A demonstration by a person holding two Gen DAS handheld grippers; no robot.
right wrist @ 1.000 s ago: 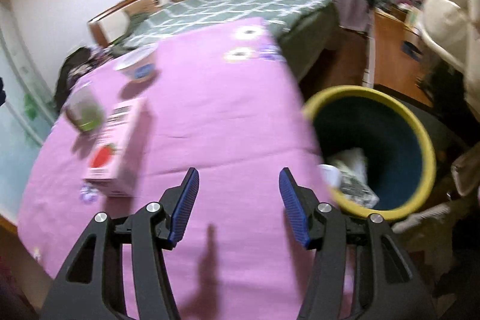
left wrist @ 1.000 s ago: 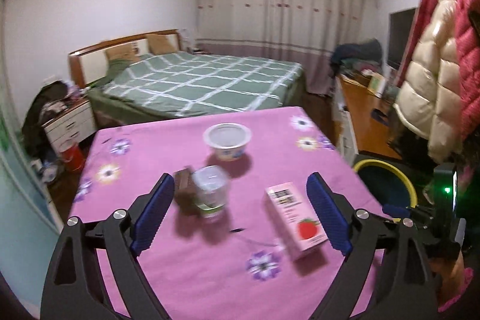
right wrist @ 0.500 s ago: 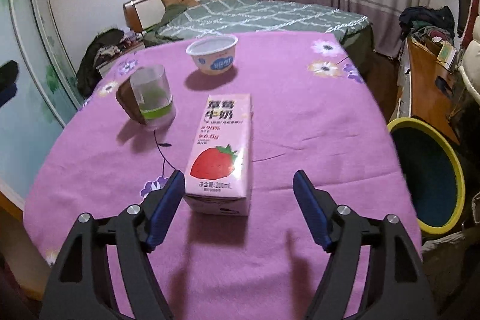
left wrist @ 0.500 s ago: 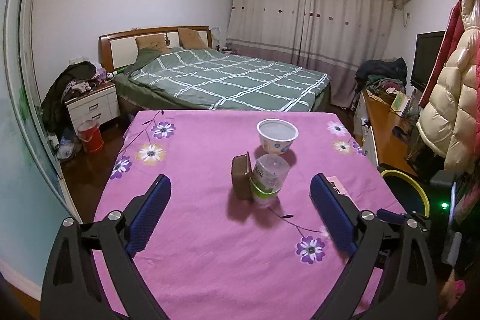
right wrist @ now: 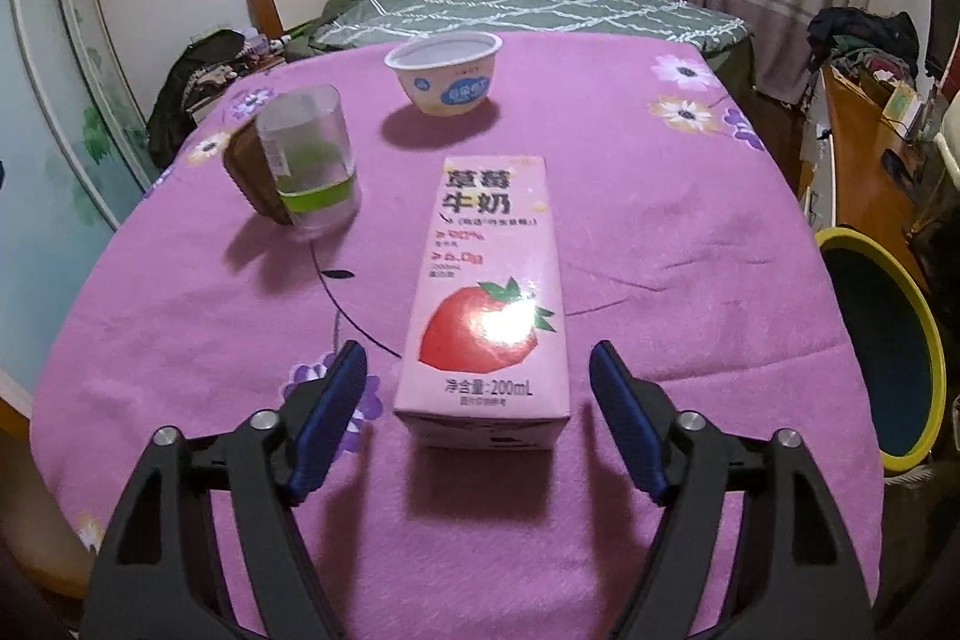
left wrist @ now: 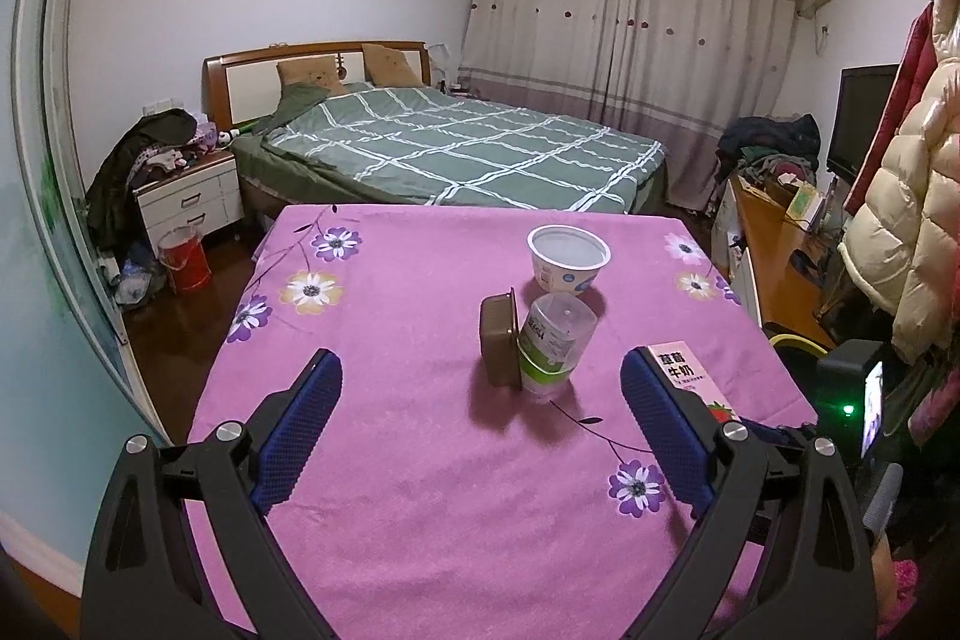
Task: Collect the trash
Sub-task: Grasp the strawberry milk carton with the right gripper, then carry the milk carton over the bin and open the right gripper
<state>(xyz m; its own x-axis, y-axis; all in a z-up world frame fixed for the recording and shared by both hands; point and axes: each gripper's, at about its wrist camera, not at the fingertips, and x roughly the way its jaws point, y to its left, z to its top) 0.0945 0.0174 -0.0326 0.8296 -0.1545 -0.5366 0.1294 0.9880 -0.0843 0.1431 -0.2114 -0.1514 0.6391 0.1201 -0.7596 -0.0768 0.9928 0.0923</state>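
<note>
Pink card, glossy under the lamp glare, is forming the strawberry milk carton, which is lying flat on the purple flowered counter, printed face up and unopened end nearest the camera. A second ago the right gripper was being pointed at the yellow-rimmed bin; now the carton is being framed just ahead of its fingertips, so the next pickup is judged to be starting. Its jaws are closing, but the pads are not yet touching the carton, whose near end is only being approached. At ten o'clock from the carton, a clear cup is being leaned on by a brown box; at twelve o'clock a white bowl is standing. The left gripper is being held wide, empty, above the counter, now facing the cup.
</note>
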